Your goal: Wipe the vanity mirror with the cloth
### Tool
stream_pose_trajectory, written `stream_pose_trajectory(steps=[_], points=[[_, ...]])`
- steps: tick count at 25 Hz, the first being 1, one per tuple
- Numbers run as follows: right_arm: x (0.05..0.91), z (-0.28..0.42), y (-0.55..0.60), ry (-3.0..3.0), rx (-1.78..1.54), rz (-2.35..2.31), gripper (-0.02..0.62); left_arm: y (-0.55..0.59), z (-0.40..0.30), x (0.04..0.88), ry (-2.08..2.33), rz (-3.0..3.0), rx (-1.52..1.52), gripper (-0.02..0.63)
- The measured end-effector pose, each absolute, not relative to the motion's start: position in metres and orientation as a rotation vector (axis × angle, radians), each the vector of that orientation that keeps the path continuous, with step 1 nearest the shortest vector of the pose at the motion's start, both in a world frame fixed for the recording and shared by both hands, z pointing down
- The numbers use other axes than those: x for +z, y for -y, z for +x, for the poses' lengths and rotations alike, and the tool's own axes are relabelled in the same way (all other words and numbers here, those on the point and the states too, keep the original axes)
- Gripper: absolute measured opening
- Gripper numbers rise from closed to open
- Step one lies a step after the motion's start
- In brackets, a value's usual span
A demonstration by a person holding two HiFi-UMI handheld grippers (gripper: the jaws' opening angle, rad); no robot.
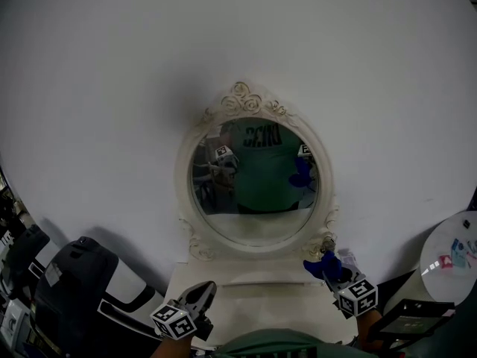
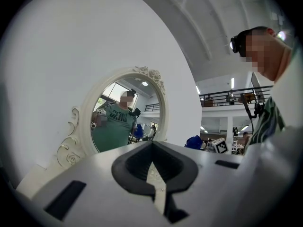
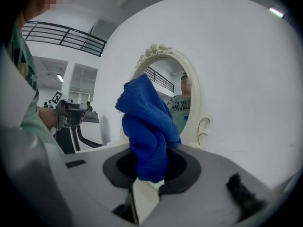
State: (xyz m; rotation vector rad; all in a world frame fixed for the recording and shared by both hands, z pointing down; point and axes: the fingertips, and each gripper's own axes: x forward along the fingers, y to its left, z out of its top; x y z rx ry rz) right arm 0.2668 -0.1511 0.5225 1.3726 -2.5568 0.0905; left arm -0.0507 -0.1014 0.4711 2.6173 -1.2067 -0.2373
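The oval vanity mirror point(image 1: 253, 177) in its ornate white frame stands upright on a white vanity top point(image 1: 246, 293), against a white wall. Its glass reflects a person in a green shirt and both grippers. My right gripper point(image 1: 329, 264) is low at the frame's bottom right corner, shut on a bunched blue cloth point(image 1: 325, 265). In the right gripper view the cloth point(image 3: 147, 126) stands up out of the right gripper point(image 3: 149, 167) and hides part of the mirror point(image 3: 182, 103). My left gripper point(image 1: 203, 289) hangs over the vanity's front left, shut and empty point(image 2: 152, 167), pointing at the mirror point(image 2: 125, 119).
A black office chair point(image 1: 67, 289) stands at the lower left beside the vanity. At the right edge is a round white table point(image 1: 453, 256) with small coloured items, and a dark flat device point(image 1: 410, 318) sits below it.
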Motion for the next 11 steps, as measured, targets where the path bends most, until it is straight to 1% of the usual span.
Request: stream_pose_trajectory(steps=[11], points=[[0.5233, 0.2628, 0.1497, 2.512, 0.075, 1.36, 0.087, 0.1092, -0.051, 0.4756, 1.166, 2.613, -0.252, 0.006]])
